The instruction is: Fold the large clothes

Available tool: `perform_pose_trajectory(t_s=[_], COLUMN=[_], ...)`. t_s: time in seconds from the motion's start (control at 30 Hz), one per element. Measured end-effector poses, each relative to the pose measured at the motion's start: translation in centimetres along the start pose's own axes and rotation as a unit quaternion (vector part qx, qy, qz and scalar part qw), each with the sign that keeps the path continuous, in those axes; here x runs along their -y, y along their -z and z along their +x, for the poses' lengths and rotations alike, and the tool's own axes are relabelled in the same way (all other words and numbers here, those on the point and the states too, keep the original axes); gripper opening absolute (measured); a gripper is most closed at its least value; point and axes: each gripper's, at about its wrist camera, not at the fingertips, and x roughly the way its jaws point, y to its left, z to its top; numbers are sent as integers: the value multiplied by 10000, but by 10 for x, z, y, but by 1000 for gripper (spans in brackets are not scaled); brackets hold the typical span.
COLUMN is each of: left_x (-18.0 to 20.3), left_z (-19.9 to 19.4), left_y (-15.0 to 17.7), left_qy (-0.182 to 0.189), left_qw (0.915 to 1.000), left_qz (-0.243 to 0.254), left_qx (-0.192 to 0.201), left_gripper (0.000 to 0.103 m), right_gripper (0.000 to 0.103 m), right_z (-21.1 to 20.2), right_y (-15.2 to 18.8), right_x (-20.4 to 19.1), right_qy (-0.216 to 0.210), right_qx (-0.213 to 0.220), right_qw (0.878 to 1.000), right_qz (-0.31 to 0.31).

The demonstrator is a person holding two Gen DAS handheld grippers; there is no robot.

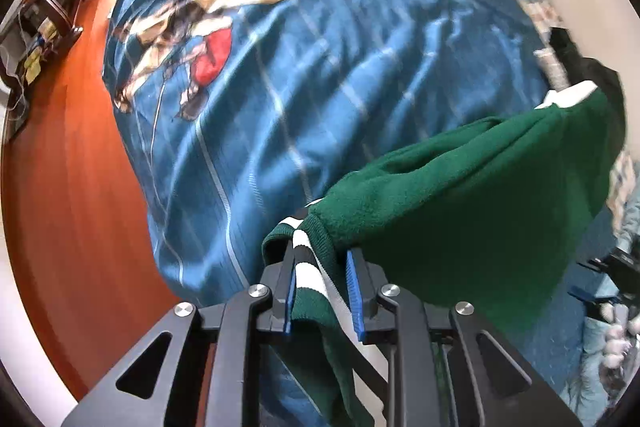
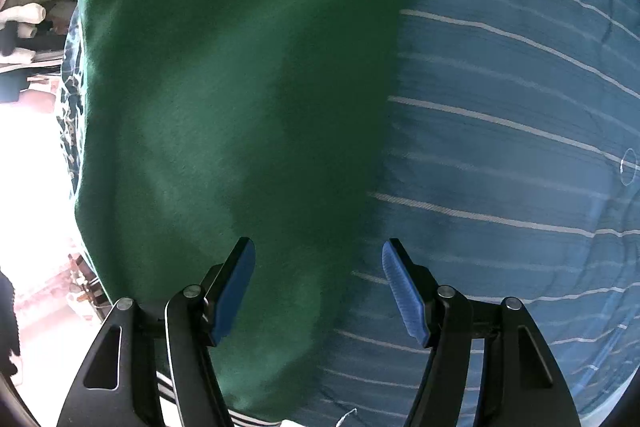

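Note:
A dark green fleece garment (image 1: 460, 199) with a green-and-white striped ribbed hem (image 1: 312, 267) hangs over a bed with a blue striped cover (image 1: 320, 67). My left gripper (image 1: 322, 259) is shut on the striped hem and holds the garment lifted above the bed. In the right wrist view the green garment (image 2: 240, 87) fills the left and middle. My right gripper (image 2: 318, 259) is open and empty, its left pad (image 2: 236, 283) over the green cloth and its right pad (image 2: 400, 287) over the blue cover (image 2: 520, 127).
An orange-red wooden floor (image 1: 72, 187) lies left of the bed, with a dark wooden stand (image 1: 48, 15) at the far left. Clothes hang at the far left of the right wrist view (image 2: 24, 15). The other gripper shows at the right edge (image 1: 616, 291).

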Motion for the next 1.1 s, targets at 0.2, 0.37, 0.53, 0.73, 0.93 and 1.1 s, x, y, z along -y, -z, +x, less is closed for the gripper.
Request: perform_pose_trajectory(t_s=[0.2,0.37,0.53,0.73,0.93,1.1], left_x=[0,-1,8,9,37,49], left_z=[26,23,31,38,49,51], left_y=[-4,-5,-18,-53,-104,-123], left_qy=[-69,-58,-63,-33,158,672], left_qw=[9999,9998,9995,9961,9779,9702], left_qz=[35,79,165,780,1986,2161], left_qx=[-104,-163,-273,-420,-630,-862], left_gripper=[18,18,18,18,24,38], right_gripper=[86,88,44,20,20,43], right_z=[-18,31,51,10,-16,10], right_y=[-38,-102,-124,-41,104,158], right_x=[29,58,54,73,138,186], right_qy=[-685,-2072,-2799,-3242,-2964,-2409], right_qx=[876,717,995,1407,1273,532], right_qw=[9937,9742,9497,9158,8954,8970], right_qz=[104,540,996,1909,3070,3668])
